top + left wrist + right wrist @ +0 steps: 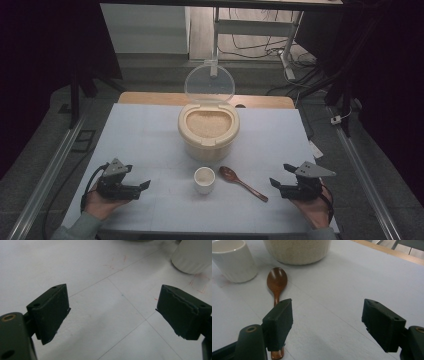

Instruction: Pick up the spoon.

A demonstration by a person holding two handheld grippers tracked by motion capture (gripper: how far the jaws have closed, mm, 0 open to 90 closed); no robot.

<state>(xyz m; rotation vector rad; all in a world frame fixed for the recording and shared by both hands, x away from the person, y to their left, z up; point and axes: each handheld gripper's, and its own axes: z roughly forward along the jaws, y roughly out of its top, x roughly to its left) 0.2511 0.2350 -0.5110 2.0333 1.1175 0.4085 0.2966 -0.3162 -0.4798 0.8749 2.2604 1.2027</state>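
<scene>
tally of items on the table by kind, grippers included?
Rice container, lid open: 1
White cup: 1
Wooden spoon: 1
Grippers: 2, the left gripper and the right gripper, both with jaws open and empty
Total: 5

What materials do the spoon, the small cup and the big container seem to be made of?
Spoon: probably wood, reddish-brown with a glossy varnish. Cup: likely glazed ceramic, plain white, thick rim. Container: apparently cream plastic, its raised lid clear and see-through.
</scene>
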